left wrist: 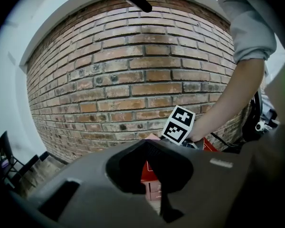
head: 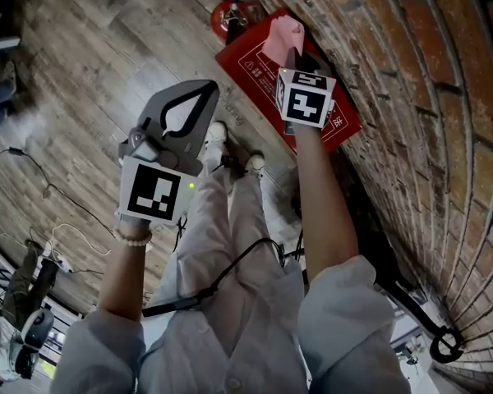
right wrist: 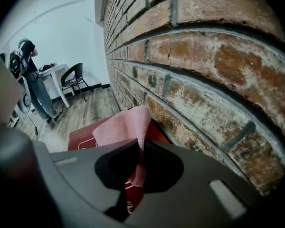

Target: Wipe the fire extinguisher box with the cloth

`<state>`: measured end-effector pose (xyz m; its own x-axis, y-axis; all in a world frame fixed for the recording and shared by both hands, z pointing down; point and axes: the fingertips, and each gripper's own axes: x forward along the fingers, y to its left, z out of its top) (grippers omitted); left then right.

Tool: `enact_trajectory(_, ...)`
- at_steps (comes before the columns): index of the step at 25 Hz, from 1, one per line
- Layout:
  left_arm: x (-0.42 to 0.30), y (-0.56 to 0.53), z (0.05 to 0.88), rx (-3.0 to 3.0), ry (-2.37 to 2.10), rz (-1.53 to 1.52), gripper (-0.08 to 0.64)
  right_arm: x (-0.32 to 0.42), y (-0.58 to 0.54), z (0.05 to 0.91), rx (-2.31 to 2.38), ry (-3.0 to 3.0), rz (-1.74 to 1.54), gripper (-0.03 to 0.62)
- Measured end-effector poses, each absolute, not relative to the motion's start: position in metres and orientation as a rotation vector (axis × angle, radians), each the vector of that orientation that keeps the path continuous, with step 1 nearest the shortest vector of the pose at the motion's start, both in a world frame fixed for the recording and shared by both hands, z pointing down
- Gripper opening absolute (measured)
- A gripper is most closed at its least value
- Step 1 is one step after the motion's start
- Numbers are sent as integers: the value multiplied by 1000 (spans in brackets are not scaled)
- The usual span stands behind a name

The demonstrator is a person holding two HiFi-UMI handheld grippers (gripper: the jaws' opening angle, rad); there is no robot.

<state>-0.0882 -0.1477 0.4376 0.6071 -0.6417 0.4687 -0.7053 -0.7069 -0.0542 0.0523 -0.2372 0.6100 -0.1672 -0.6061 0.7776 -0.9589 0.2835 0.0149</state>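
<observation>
The red fire extinguisher box (head: 255,60) stands on the wooden floor against the brick wall (head: 411,97). A pink cloth (head: 283,36) rests over the box's top, with my right gripper (head: 294,57) shut on it. The right gripper view shows the cloth (right wrist: 126,126) bunched up and hanging between the jaws, the red box (right wrist: 83,137) below it and the wall close on the right. My left gripper (head: 205,93) hangs above the floor to the left of the box, shut and empty. Through its loop in the left gripper view a bit of the box (left wrist: 148,172) shows.
A red fire extinguisher (head: 228,15) stands left of the box. My own legs and shoes (head: 230,150) are below the grippers. Cables (head: 33,175) trail on the floor at left. Far back are a person (right wrist: 31,75), a black chair (right wrist: 73,77) and a white table (right wrist: 57,77).
</observation>
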Motion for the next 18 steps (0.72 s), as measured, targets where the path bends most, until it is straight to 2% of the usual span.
enact_trajectory(18,-41,-123,431,2755,-1071,697,-5,103,-197,612,1439,-1820,661,21)
